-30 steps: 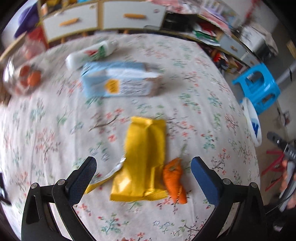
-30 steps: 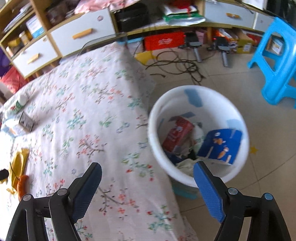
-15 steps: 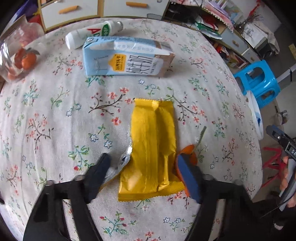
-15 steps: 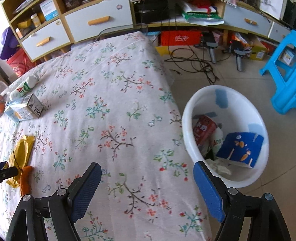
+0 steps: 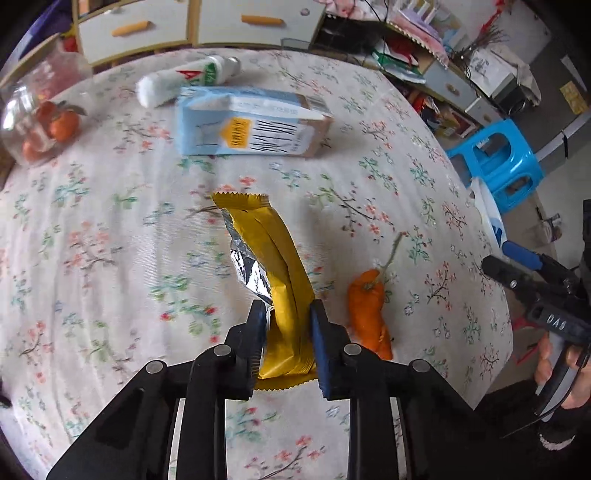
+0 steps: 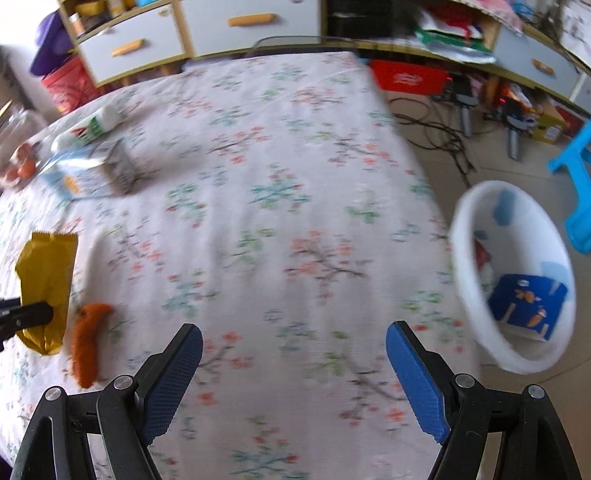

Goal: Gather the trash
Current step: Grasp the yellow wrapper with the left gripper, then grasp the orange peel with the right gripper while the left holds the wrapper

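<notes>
Left gripper (image 5: 286, 314), jaws just closing, clamps the wrapper (image 5: 273, 266). Right gripper (image 6: 293, 347) gapes, holding nothing. Bin (image 6: 476, 317), right of it, holds trash. Peel (image 5: 367, 314), carton (image 5: 251, 127), bottle (image 5: 184, 79) remain beyond.

Glossy yellow wrapper (image 5: 275, 273) is showing crinkled silver foil at its nine o'clock edge, lying on matt floral cloth (image 5: 110, 258); smooth white plastic bin (image 6: 476, 332).

Drawer cabinets (image 6: 221, 33), blue stool (image 5: 495, 162), tiled floor (image 6: 461, 155)
</notes>
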`<act>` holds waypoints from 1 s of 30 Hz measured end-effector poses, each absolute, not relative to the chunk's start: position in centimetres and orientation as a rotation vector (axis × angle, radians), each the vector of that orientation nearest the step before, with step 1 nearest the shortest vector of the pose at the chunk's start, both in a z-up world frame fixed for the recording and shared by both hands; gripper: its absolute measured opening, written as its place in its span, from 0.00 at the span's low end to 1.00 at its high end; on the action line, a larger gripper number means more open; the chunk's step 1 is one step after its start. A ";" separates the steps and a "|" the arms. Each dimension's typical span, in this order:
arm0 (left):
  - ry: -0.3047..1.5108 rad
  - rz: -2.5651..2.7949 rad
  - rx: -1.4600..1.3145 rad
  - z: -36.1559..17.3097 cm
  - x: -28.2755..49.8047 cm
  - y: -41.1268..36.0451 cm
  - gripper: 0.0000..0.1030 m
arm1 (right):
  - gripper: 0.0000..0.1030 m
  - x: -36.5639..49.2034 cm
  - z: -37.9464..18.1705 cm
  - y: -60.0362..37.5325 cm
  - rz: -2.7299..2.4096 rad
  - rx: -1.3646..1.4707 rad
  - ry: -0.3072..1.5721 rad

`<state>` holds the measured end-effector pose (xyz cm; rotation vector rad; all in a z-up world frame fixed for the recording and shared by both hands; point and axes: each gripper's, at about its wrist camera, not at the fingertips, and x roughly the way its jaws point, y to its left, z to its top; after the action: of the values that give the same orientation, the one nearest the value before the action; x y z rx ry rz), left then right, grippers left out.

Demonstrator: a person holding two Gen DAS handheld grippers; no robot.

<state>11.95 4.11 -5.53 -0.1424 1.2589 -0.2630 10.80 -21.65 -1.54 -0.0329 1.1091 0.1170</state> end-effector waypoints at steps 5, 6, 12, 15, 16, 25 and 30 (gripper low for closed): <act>1.248 -0.223 -0.168 -5.4 10.7 7.2 0.25 | 0.83 10.6 -2.3 -17.9 0.175 -0.086 1.117; 1.249 -0.213 -0.175 -5.5 10.4 7.9 0.25 | 0.83 10.5 -2.8 -16.3 0.202 -0.103 1.124; 1.246 -0.173 -0.212 -5.8 8.6 11.3 0.25 | 0.83 10.1 -3.9 -12.5 0.277 -0.135 1.141; 1.246 -0.160 -0.226 -5.8 8.0 12.4 0.25 | 0.83 9.7 -4.5 -10.4 0.306 -0.153 1.139; 1.246 -0.157 -0.231 -5.8 7.8 12.7 0.25 | 0.83 9.6 -4.7 -9.8 0.313 -0.157 1.139; 1.237 -0.143 -0.264 -5.7 6.5 14.4 0.25 | 0.83 9.5 -7.7 -6.5 0.301 -0.185 1.151; 1.241 -0.144 -0.276 -5.8 6.2 15.0 0.25 | 0.88 9.2 -7.9 -6.0 0.281 -0.213 1.100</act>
<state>6.24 14.97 -5.76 -0.2759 1.2406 -0.1441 9.22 -5.96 -7.92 -0.2127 1.1004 0.2812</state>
